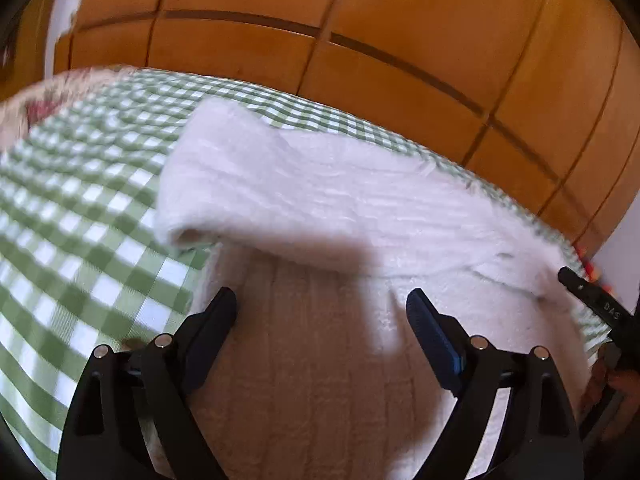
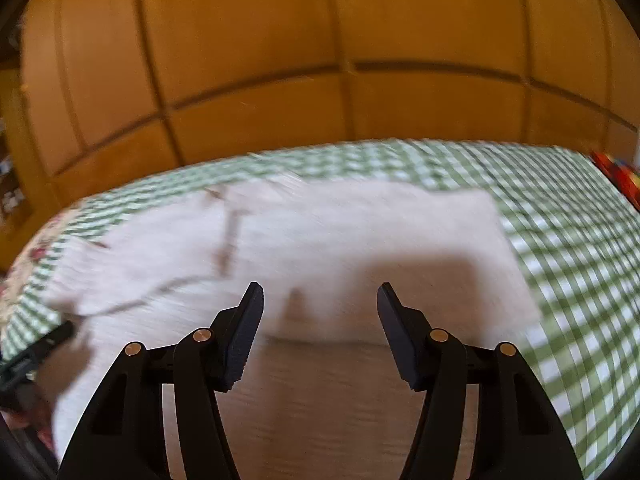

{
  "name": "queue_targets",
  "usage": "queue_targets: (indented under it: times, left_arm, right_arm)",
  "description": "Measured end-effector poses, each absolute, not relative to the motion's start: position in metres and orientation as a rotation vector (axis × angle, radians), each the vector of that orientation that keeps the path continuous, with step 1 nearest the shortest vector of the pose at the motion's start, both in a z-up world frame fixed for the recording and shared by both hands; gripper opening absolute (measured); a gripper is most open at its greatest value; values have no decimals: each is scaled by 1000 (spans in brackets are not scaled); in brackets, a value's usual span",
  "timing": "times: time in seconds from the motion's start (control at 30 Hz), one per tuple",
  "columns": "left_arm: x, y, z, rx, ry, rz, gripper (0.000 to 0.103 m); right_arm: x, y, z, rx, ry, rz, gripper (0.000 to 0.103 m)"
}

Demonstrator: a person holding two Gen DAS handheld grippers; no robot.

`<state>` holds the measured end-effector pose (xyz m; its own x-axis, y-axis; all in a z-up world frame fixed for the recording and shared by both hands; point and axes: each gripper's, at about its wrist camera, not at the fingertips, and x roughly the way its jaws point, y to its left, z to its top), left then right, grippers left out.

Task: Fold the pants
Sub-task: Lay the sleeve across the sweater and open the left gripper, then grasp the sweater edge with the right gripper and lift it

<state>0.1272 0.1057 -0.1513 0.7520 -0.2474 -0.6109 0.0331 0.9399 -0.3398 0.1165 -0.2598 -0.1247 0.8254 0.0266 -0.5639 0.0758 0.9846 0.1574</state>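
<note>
White fleece pants (image 1: pixel 320 208) lie on a green-and-white checked bedspread (image 1: pixel 80 208), with an upper layer folded over a lower layer (image 1: pixel 304 360). My left gripper (image 1: pixel 320 308) is open and empty, just above the lower layer near the fold edge. In the right wrist view the pants (image 2: pixel 320 232) are blurred by motion, with a thin drawstring (image 2: pixel 228 240) on their left part. My right gripper (image 2: pixel 320 300) is open and empty above the pants. Its finger tip also shows at the right edge of the left wrist view (image 1: pixel 592 296).
A wooden panelled wardrobe (image 1: pixel 360 32) stands behind the bed. A floral cloth (image 1: pixel 32 108) lies at the bed's far left corner. A red object (image 2: pixel 616 176) sits at the bed's right edge. The bedspread (image 2: pixel 580 260) extends to the right of the pants.
</note>
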Motion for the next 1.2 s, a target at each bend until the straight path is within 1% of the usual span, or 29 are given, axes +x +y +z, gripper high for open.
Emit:
queue_targets:
  times: [0.1, 0.17, 0.3, 0.37, 0.43, 0.47, 0.53, 0.57, 0.67, 0.73, 0.87, 1.0, 1.07, 1.2]
  left_arm:
    - [128, 106, -152, -319, 708, -155, 88]
    - [128, 105, -153, -317, 706, -162, 90]
    - [128, 110, -156, -363, 692, -193, 91]
    - [129, 110, -157, -368, 692, -202, 93]
    - [131, 109, -159, -363, 701, -206, 95]
    - [131, 109, -159, -360, 703, -207, 96]
    - [131, 108, -159, -358, 704, -210, 96]
    - [131, 108, -158, -361, 703, -211, 96]
    - [133, 108, -155, -351, 717, -189, 96]
    - [137, 106, -147, -312, 738, -136, 96]
    - [150, 110, -135, -234, 724, 6, 96]
    - [183, 124, -142, -222, 818, 112, 96]
    - [192, 140, -152, -310, 856, 140, 96]
    - [176, 153, -150, -423, 785, 87, 96]
  right_arm:
    - [134, -251, -117, 270, 655, 90, 59]
    - [156, -251, -124, 410, 736, 164, 59]
    - [181, -253, -141, 581, 795, 215, 59]
    - [192, -250, -150, 660, 812, 229, 56]
    - [201, -241, -156, 690, 830, 232, 43]
    - [204, -237, -158, 688, 835, 230, 39]
    - [211, -227, -158, 673, 851, 239, 13]
    - [215, -222, -156, 662, 860, 250, 8]
    - [217, -215, -135, 605, 797, 242, 6]
    - [212, -219, -111, 562, 715, 223, 6]
    - [209, -236, -83, 527, 611, 163, 6]
    - [214, -249, -102, 514, 671, 131, 6]
    - [213, -255, -119, 529, 705, 119, 6]
    - [207, -265, -149, 567, 733, 94, 6]
